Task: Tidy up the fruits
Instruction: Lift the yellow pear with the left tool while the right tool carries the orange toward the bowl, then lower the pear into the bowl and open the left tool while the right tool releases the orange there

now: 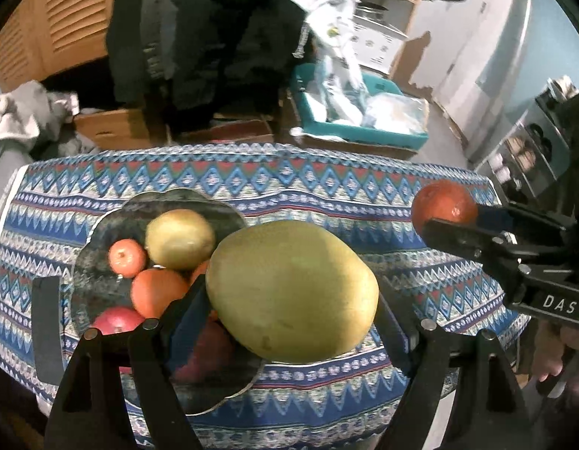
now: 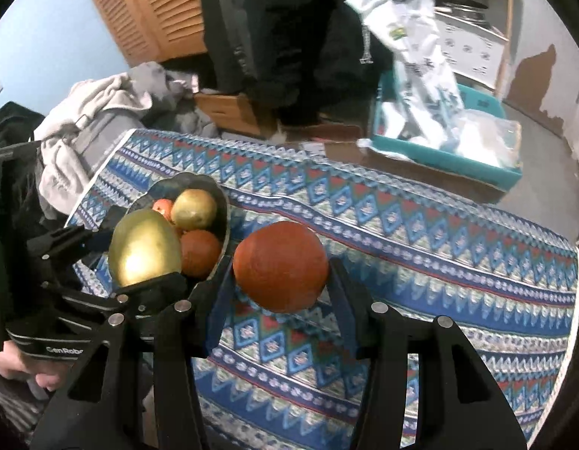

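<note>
Left tool (image 1: 293, 288) angled down gripping mango (image 1: 291, 290), right tool (image 2: 282, 268) gripping orange (image 2: 281, 265)

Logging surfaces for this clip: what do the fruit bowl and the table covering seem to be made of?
Bowl: probably polished metal, or possibly dark glass. Its scalloped wall is glossy and mirrors the fruit and cloth pattern. Table covering: looks like woven or printed fabric with a matte finish. It carries blue, red and white geometric bands and drapes softly over the table's far edge.

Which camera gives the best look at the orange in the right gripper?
The right wrist view: the orange sits large and central between the right gripper's fingers. The left wrist view shows it small at the right edge, partly hidden by a finger.
</note>
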Demonstrator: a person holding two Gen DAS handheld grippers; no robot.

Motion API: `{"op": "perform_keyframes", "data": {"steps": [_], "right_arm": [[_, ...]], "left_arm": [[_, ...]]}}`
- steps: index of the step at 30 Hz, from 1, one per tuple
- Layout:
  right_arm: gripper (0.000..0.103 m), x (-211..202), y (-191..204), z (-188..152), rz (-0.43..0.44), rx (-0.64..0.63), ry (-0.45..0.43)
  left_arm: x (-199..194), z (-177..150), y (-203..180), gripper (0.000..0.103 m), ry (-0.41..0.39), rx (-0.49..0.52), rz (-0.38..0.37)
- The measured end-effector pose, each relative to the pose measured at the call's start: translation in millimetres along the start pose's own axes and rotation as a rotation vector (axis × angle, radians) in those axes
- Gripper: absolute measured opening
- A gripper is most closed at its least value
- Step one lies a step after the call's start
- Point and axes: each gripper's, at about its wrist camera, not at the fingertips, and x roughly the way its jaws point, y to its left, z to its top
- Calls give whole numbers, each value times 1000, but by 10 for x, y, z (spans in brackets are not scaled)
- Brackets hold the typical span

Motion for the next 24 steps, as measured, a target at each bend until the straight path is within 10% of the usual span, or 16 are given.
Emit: {"op": "perform_keyframes", "data": {"steps": [24], "right_arm": [[50,838,756,458,96,-99,76]], "left_arm": [[96,-27,1255,83,7,-204,76]]}}
